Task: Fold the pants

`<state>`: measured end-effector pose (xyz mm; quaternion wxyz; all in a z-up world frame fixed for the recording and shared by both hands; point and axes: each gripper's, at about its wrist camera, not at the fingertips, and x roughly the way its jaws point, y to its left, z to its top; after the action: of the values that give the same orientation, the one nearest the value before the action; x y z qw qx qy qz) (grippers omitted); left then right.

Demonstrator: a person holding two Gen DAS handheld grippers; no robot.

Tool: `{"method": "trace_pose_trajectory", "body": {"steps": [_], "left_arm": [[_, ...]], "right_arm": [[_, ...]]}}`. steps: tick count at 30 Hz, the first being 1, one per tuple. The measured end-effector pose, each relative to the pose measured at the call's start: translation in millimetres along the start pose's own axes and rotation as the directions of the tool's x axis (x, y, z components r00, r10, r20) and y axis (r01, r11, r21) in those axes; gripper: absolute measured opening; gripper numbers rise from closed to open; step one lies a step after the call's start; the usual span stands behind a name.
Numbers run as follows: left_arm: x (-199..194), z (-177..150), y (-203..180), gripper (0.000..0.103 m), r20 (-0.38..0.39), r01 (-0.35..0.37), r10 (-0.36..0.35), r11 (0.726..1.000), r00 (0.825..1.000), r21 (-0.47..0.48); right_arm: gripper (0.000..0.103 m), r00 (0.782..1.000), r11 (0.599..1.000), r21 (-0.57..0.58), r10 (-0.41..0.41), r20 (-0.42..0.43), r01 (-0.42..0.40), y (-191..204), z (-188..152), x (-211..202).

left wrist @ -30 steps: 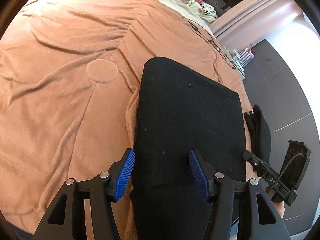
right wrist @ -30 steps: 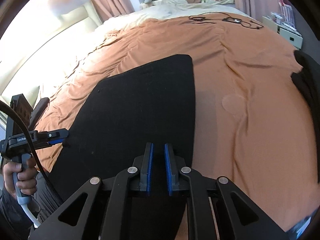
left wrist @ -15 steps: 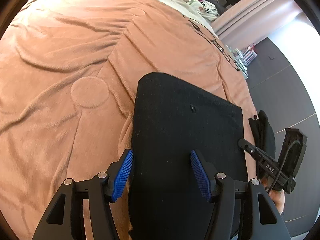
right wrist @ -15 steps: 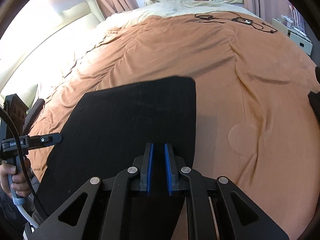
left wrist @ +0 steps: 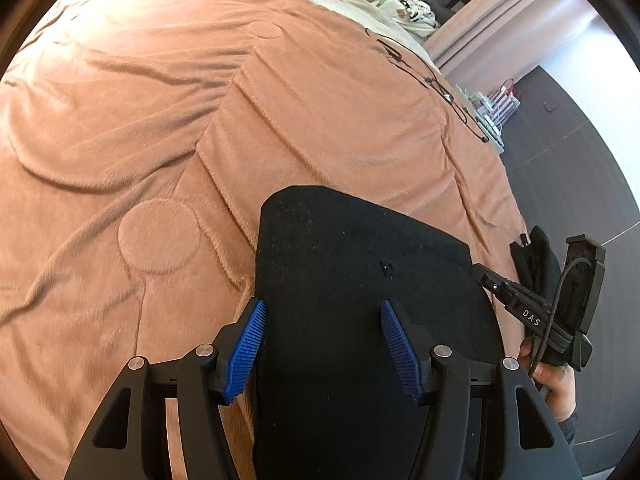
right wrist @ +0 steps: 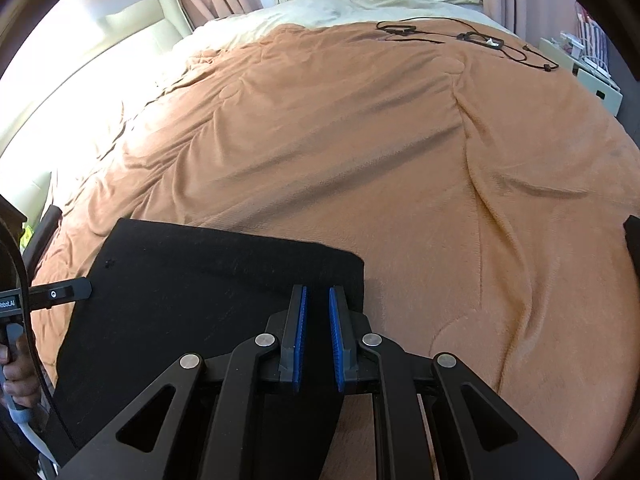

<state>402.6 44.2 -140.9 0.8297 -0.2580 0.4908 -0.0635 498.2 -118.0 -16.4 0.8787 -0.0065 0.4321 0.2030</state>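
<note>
Black pants [left wrist: 360, 280] on the blanket [left wrist: 140, 128], left tongs [left wrist: 322, 344] spread above, right tongs [right wrist: 318, 334] clenched on them.

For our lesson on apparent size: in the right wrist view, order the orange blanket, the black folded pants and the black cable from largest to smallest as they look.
1. Orange blanket
2. Black folded pants, though nearness to the camera enlarges them
3. Black cable

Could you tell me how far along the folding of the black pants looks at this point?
Done: the black pants already form a flat, compact rectangle on the orange blanket. In hand: the right gripper is shut, apparently pinching one near corner, while the left gripper straddles the near edge with jaws open. Left: probably a last fold or tidying, and perhaps the other dark garment at the bed's edge.
</note>
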Motion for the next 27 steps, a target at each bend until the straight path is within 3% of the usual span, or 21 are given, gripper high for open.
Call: {"method": "trace_pose_trajectory", "body": {"steps": [9, 13, 18, 27], "left_arm": [[-11, -11, -1, 0.061, -0.006, -0.009, 0.009, 1.0, 1.0, 0.01], [-18, -23, 1, 0.061, -0.009, 0.003, -0.003, 1.0, 1.0, 0.001], [-28, -38, -1, 0.061, -0.004, -0.002, 0.002, 1.0, 1.0, 0.006], [-43, -72, 1, 0.062, -0.015, 0.007, -0.007, 1.0, 1.0, 0.001]], "right_arm": [[0.009, 1.0, 0.999, 0.034, 0.016, -0.006, -0.016, -3, -9, -24], [0.024, 0.999, 0.999, 0.021, 0.04, -0.017, -0.039, 3, -25, -41], [0.024, 1.0, 1.0, 0.007, 0.005, -0.022, -0.005, 9, -48, -58], [0.024, 0.997, 0.996, 0.071, 0.059, -0.043, -0.056, 9, -93, -89]]}}
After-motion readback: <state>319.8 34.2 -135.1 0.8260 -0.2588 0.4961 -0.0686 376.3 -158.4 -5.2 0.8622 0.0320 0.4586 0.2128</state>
